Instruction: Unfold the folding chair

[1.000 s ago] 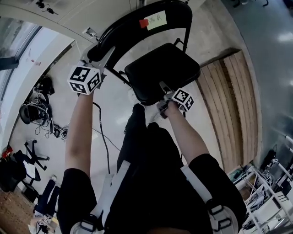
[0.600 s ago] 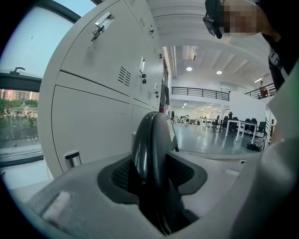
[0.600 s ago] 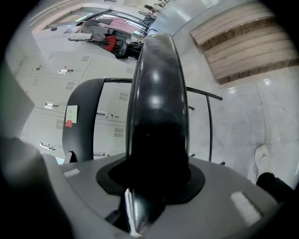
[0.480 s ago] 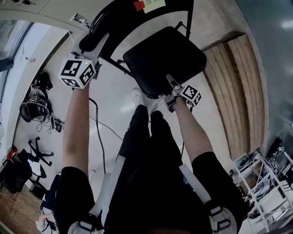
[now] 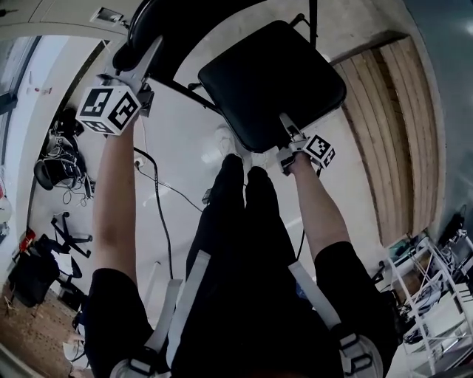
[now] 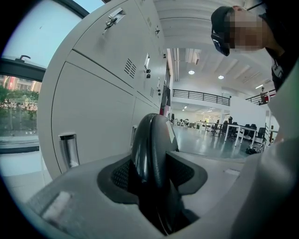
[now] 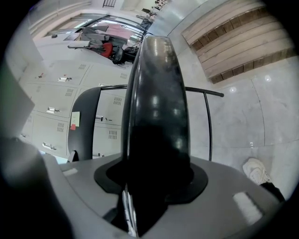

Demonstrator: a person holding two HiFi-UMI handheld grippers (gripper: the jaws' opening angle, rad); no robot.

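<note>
From the head view I see the folding chair (image 5: 222,88) standing far of my legs, its black seat (image 5: 277,74) close to level and its backrest (image 5: 170,18) at the far left. The left gripper (image 5: 145,53) reaches up to the backrest's left end. The right gripper (image 5: 284,120) sits at the seat's near edge.

In the left gripper view the backrest's rounded black edge (image 6: 150,144) stands upright in the gap, and the dark pads (image 6: 117,175) pinch it from both sides. Grey lockers (image 6: 93,98) stand at the left beyond it.

In the right gripper view the seat's edge (image 7: 156,116) fills the gap. The jaws have just been opening, yet the pads (image 7: 198,179) lie against the seat on both sides. The backrest shows at the far left, and a white shoe (image 7: 255,170) at the near right.
</note>
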